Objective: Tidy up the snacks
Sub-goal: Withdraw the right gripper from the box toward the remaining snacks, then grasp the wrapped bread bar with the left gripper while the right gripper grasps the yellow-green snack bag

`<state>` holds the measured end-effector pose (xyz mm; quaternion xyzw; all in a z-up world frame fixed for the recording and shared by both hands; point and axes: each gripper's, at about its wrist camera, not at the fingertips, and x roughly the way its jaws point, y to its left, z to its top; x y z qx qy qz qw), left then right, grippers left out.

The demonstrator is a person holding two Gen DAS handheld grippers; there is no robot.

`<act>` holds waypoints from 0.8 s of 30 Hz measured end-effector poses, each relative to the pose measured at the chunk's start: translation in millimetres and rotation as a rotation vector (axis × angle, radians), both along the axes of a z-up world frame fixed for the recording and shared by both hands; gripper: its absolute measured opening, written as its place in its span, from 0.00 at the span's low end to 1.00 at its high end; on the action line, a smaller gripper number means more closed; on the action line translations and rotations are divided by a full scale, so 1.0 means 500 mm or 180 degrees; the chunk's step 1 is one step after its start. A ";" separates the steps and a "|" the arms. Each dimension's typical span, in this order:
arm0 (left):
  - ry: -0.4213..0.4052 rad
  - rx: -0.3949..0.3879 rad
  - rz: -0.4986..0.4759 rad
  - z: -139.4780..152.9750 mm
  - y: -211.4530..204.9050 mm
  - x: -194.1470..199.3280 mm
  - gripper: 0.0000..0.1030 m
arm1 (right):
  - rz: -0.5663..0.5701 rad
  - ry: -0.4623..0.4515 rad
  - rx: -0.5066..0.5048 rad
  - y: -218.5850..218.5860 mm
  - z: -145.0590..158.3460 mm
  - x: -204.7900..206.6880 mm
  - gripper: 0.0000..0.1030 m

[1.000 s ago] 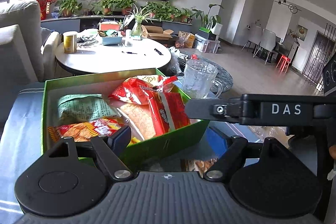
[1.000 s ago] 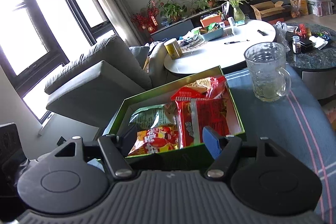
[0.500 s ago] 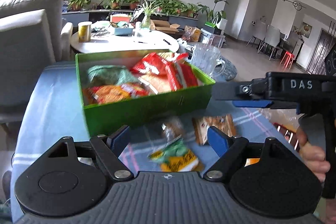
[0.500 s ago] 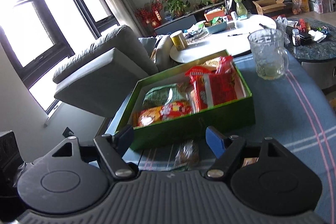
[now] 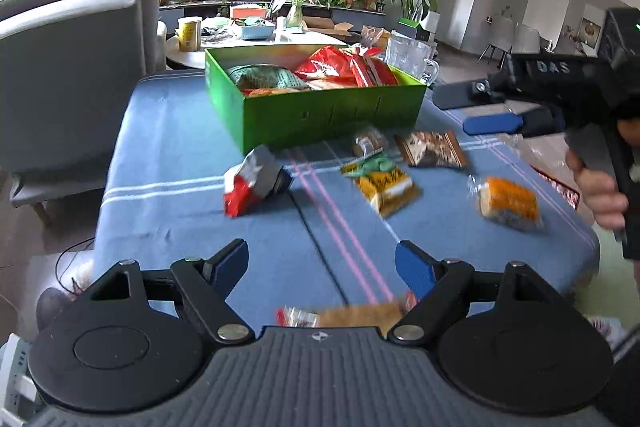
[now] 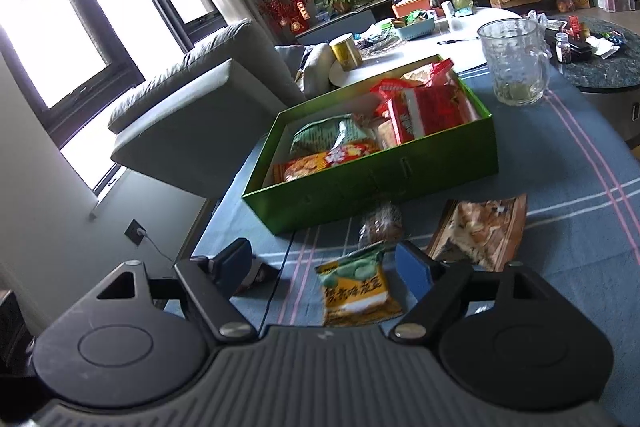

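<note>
Both tools (image 5: 320,263) (image 6: 324,261) pulled back from green box (image 5: 332,115), unclenched, empty, "DAS" readable, perhaps six loose packets on tabletop (image 5: 180,187).

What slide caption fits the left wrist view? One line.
Open left gripper above loose snack packets before the green box.

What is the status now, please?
Left gripper and right gripper open, empty. Green box partly filled; yellow packet and others loose on cloth. Nothing in the way.
</note>
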<state>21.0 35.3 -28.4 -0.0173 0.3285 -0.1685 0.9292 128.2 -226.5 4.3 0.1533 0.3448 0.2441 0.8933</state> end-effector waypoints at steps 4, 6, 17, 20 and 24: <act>-0.0009 0.0113 -0.0203 -0.001 0.008 -0.045 0.76 | 0.0045 0.0004 -0.0041 0.015 0.000 -0.015 0.66; -0.0016 0.0245 -0.0339 -0.005 0.002 -0.062 0.76 | 0.0058 -0.0002 -0.0044 0.018 0.001 -0.022 0.66; -0.0188 0.1115 -0.0716 -0.058 -0.107 -0.031 0.77 | 0.0032 0.0028 -0.0054 0.012 -0.004 -0.038 0.66; -0.0135 0.1092 -0.0702 -0.065 -0.119 0.000 0.77 | -0.0031 0.0037 -0.0027 -0.003 -0.005 -0.038 0.66; 0.0037 0.0852 -0.0492 -0.071 -0.108 0.028 0.77 | -0.0114 0.0096 0.0012 -0.020 -0.014 -0.032 0.66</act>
